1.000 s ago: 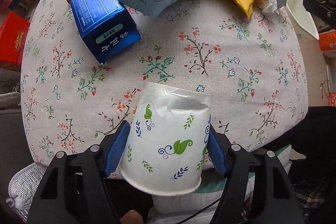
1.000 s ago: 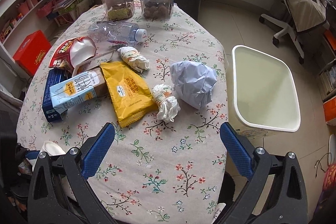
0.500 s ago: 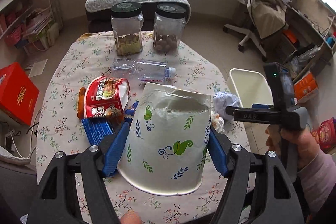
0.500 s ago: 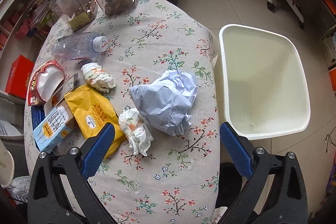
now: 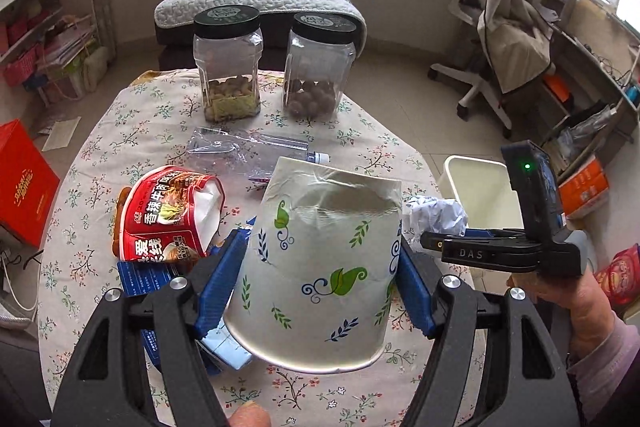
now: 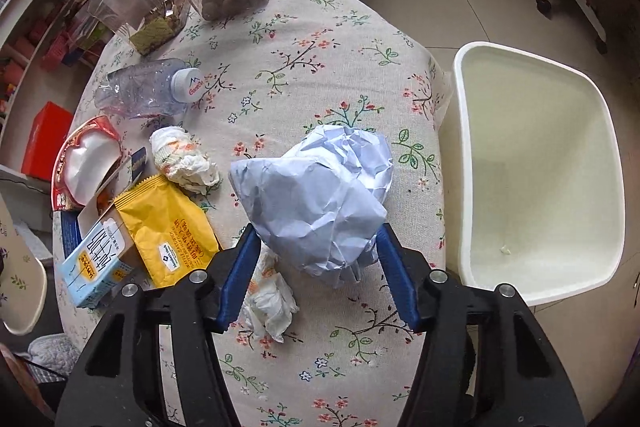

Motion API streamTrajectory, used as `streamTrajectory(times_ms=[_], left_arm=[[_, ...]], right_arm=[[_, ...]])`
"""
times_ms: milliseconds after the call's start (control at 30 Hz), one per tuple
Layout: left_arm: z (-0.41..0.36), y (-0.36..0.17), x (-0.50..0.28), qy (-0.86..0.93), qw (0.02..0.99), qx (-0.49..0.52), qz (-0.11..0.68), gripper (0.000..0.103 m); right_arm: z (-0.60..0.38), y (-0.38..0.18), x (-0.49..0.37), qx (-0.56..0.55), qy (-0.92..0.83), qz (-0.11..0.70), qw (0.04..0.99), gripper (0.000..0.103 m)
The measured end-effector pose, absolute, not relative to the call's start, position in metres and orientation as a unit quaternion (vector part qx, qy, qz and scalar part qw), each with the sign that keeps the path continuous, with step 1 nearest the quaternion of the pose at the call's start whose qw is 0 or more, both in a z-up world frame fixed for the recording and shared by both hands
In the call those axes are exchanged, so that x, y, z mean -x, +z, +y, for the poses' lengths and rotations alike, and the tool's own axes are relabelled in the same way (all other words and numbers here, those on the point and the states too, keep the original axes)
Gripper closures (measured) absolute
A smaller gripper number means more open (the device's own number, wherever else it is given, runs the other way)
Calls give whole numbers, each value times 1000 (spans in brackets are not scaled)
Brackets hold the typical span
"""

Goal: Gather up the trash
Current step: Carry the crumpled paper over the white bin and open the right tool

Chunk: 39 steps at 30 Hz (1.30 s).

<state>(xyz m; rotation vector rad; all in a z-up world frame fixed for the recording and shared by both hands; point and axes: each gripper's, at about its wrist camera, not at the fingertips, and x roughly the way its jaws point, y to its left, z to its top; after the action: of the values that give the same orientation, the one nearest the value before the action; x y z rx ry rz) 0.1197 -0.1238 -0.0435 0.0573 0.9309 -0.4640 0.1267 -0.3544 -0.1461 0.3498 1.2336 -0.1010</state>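
The paper cup point(image 5: 320, 267) hides most of the blue carton point(image 5: 146, 279) and the table middle behind it. In the right wrist view the crumpled paper ball point(image 6: 320, 199) covers part of a tissue wad point(image 6: 270, 301) near the left finger; whether the pads touch the ball cannot be told. The bin point(image 6: 536, 163) shows a speck too small to identify

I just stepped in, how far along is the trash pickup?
Nothing looks binned: the white bin looks nearly empty. The left gripper holds a paper cup; the right gripper straddles the crumpled paper. Bottle, wrappers and cartons remain.
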Motion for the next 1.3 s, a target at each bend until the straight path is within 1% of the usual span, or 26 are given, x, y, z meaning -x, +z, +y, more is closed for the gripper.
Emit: streamTrajectory(times_ms=[200,400,733,1000,1167,1233,1267,1300], left_arm=[[-123,-44,-126,-205,875,-14,437,33],[-139,-38,-124,-208,884,-14,417,33],[-172,-32,-117,-218,893,-17,394,33],[-204,-33,-109,-232,892,-27,388,33],[-229,-33,-103,-246,889,-31,384,33],[-241,-33,-100,-253,887,-33,384,33],[-247,-33,-98,-259,885,-32,385,33],[-254,-33,-96,-266,882,-30,387,33]], right_arm=[[-354,-120,-131,-164,-36,542,824,46],[-357,-97,-130,-153,-43,506,848,46],[-404,-71,-111,-149,-107,452,873,46],[-453,-65,-82,-170,-194,412,874,45],[-480,-76,-66,-195,-248,424,849,44],[-488,-77,-60,-200,-261,426,843,42],[-492,-75,-58,-201,-264,425,842,31],[-496,-72,-54,-204,-271,418,843,23]])
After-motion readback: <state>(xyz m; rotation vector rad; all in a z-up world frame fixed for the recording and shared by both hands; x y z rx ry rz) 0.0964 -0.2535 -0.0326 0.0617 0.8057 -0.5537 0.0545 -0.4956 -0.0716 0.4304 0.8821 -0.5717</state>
